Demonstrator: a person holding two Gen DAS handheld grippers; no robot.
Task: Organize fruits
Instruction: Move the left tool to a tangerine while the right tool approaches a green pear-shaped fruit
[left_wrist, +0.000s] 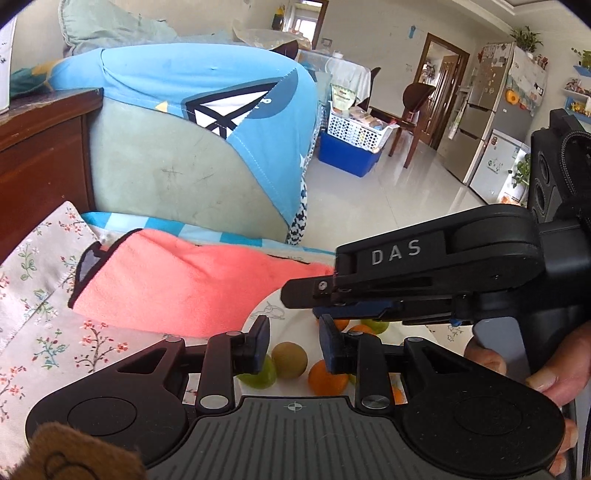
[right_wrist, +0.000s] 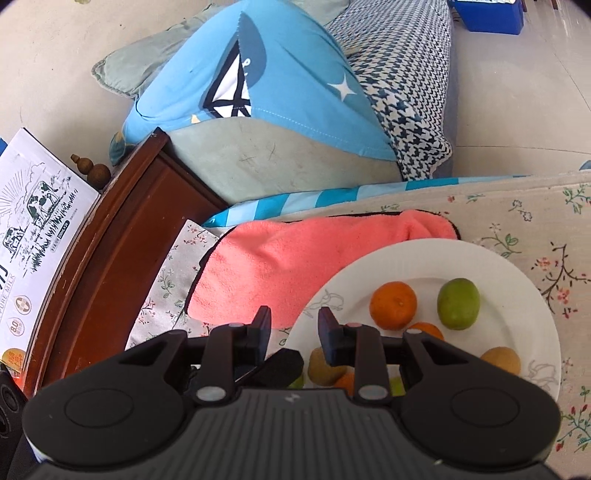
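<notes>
The left gripper (left_wrist: 293, 341) hangs with its jaws apart and nothing between them, low over the white plate (right_wrist: 517, 266), probably so a fruit can be taken from above. The right gripper (right_wrist: 293, 328) is likewise spread and empty, poised over the plate's rim at about 9 o'clock; in the left view it crosses in from 3 o'clock.

The fruits all lie on the plate, which keeps them from rolling across the floral cloth (right_wrist: 535, 206). In the right view an orange (right_wrist: 393, 304) sits near the centre, a green fruit (right_wrist: 458, 303) just beside it toward 3 o'clock, and a brown fruit (right_wrist: 500, 360) toward 5 o'clock. More fruit hides behind the fingers.

A pink towel (right_wrist: 295, 266) lies touching the plate at 10 o'clock, perhaps as a soft landing spot.
</notes>
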